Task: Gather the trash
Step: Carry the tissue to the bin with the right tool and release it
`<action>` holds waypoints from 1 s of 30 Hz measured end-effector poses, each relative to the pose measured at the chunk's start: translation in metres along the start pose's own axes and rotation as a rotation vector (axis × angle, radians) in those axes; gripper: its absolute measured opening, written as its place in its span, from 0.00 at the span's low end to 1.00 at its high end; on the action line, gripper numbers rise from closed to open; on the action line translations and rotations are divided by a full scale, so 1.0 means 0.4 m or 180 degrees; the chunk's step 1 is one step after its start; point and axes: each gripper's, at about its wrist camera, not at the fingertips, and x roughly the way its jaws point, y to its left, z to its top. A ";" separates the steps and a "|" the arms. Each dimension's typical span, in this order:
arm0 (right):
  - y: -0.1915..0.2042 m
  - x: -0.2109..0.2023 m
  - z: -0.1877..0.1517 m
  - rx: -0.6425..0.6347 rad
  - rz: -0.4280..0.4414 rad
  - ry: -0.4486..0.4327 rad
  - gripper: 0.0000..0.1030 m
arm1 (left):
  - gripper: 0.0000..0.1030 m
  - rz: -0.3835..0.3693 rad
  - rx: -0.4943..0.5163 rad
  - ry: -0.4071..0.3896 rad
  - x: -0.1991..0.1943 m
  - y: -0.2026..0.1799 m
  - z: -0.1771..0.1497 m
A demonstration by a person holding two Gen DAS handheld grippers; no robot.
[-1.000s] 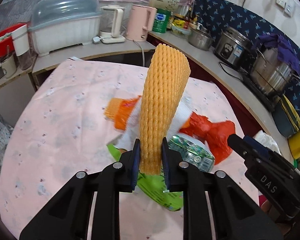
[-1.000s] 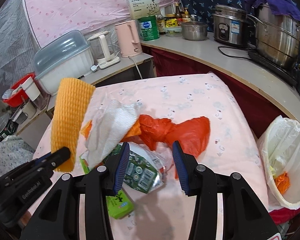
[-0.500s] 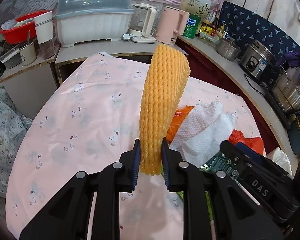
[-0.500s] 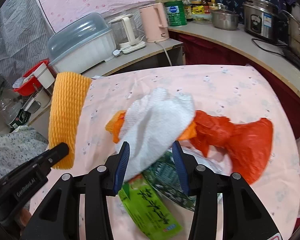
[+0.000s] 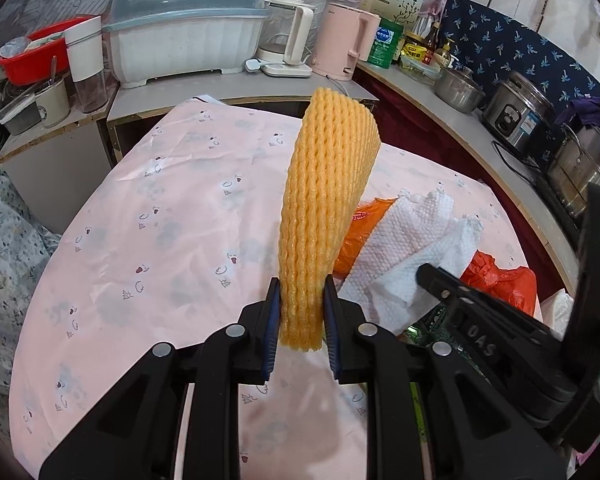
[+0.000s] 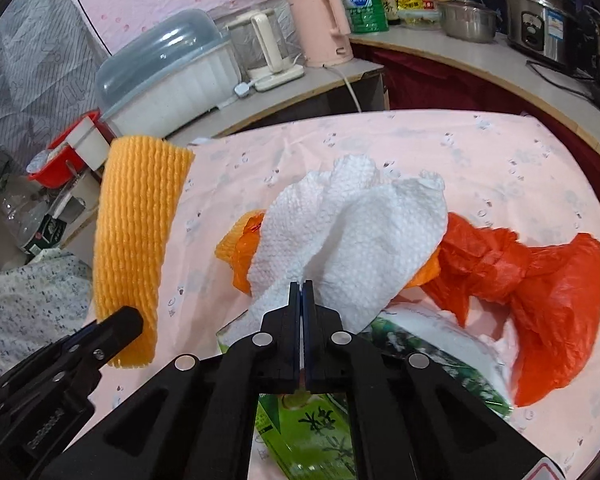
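Note:
My left gripper (image 5: 302,294) is shut on the lower end of a yellow foam net sleeve (image 5: 328,200), which stands upright above the pink tablecloth (image 5: 160,240). My right gripper (image 6: 302,286) has its jaws shut, pinching the near edge of a crumpled white paper towel (image 6: 352,236). The towel lies on a pile of trash: an orange wrapper (image 6: 242,252), an orange-red plastic bag (image 6: 540,280), a green-and-white pouch (image 6: 432,352) and a green packet (image 6: 308,428). In the right wrist view the foam sleeve (image 6: 136,232) hangs to the left of the pile.
A counter (image 5: 228,88) curves behind and to the right of the table. It carries a covered dish box (image 5: 180,32), a glass kettle (image 5: 288,40), a pink kettle (image 5: 346,40), pots and a rice cooker (image 5: 516,112). A patterned cloth (image 5: 4,232) lies at the left.
The right gripper swung left over the pile to the paper towel, and its jaws went from open to shut on the towel's edge. The left gripper also swung left, still holding the foam sleeve.

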 end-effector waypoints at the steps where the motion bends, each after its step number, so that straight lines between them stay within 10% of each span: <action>1: -0.006 -0.018 0.001 0.0008 0.0002 -0.0049 0.01 | 0.19 -0.0007 0.0004 -0.0003 -0.003 -0.004 -0.001; 30: -0.364 -0.595 -0.021 0.0610 -0.0521 -0.1343 0.01 | 0.19 -0.0436 0.0769 -0.0194 -0.177 -0.369 -0.107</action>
